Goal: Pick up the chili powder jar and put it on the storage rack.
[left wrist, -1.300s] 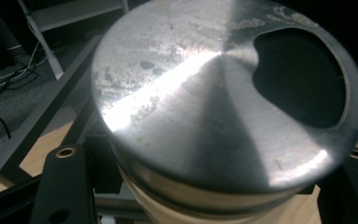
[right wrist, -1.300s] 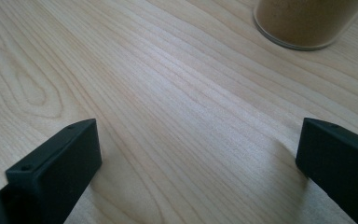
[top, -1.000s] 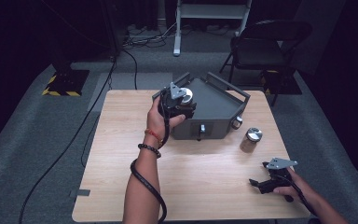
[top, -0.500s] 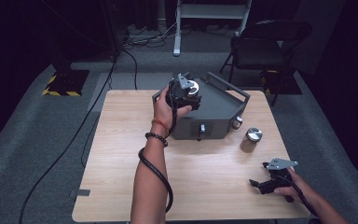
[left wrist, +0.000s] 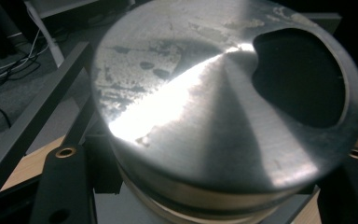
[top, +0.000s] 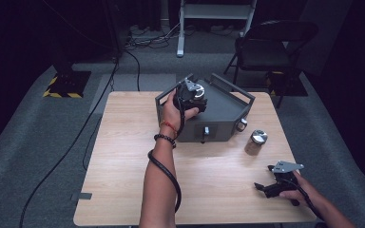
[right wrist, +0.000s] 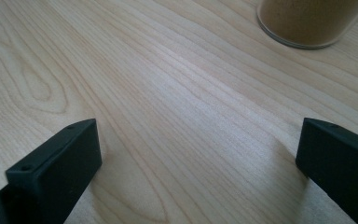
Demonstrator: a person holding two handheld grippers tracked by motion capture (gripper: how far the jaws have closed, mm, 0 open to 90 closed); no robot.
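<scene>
**Ana:** Over the grey tray [top: 228, 111] at the far side of the table [top: 123, 156], the left gripper [top: 193, 95] carries a jar with a steel lid [left wrist: 223, 112], jaws clamped on its sides just under the lid

**Ben:** And the other hand?

**Ana:** Right gripper [top: 266, 186] rests low at the near right corner, jaws spread wide with bare wood between them. A second jar [top: 256, 141] stands just ahead of it, beside the tray

**Ben:** How would you set the held one down well?

**Ana:** Bring it level first, I'd say, lower it inside the tray's walls until the base sits flat, then let go. Releasing it tilted risks a topple

**Ben:** Which way does it point now?

**Ana:** Long axis runs base to lid, and the lid faces back towards the gripper's camera, so it looks tipped, not plumb
</scene>
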